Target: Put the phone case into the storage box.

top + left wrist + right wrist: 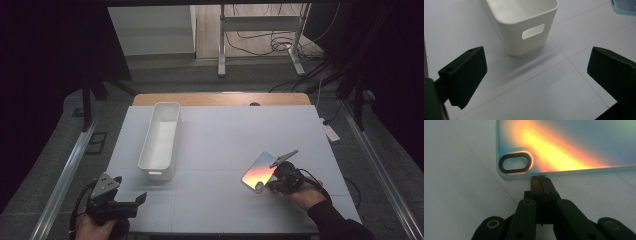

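Pinched tight on the near edge of a flat, glossy phone case with an iridescent orange-to-blue sheen (pixel 564 147), right beside its dark oval camera cutout (pixel 515 162): the 2 jaws of the right gripper (pixel 541 178), pressed together with only the thin rim between them. Gripped at the edge, probably because so flat a thing offers no other purchase on the table. Seen from the high view, tilted up off the pale grey table surface (pixel 225 145) in front of the right gripper (pixel 271 184), near the right front of the table. Spread wide and holding nothing, the 2 jaws of the left gripper (pixel 536 75), resting low at the near left corner (pixel 134 200), likely waiting its turn. Just beyond it, a long white plastic bin with a slot handle in its end wall (pixel 534 31), standing open and bare inside (pixel 161 140), well apart from the case and a likely place to drop it.
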The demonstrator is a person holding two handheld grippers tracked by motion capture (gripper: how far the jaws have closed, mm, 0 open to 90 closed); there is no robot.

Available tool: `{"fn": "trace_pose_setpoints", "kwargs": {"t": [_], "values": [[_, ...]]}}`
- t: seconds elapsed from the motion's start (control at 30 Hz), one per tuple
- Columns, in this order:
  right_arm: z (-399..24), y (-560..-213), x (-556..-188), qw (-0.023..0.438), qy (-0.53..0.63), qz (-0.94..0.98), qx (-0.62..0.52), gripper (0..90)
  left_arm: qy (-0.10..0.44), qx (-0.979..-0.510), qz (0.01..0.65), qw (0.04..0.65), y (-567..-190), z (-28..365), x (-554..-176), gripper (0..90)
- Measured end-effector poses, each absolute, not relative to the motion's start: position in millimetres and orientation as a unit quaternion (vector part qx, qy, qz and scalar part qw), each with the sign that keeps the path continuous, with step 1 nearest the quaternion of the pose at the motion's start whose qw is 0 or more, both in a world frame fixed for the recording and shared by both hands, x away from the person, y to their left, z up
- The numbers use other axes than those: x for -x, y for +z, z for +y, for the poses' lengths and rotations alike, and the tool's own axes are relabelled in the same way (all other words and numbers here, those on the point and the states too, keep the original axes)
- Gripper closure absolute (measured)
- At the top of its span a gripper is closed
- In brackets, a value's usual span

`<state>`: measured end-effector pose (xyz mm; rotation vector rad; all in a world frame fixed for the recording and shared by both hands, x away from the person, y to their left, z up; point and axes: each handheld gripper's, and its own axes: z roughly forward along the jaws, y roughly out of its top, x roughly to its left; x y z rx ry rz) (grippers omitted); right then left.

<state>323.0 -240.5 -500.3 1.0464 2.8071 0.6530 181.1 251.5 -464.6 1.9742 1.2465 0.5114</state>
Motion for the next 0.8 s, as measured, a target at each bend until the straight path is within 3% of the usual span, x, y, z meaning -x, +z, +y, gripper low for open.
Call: {"fn": "trace_pose_setpoints", "kwargs": {"t": [0.8], "values": [[-202, -503, -323, 0.032, 0.219, 0.93, -0.292, 89.1, 0.198, -0.768, 0.485, 0.369, -465, 252, -182, 3.3]]}}
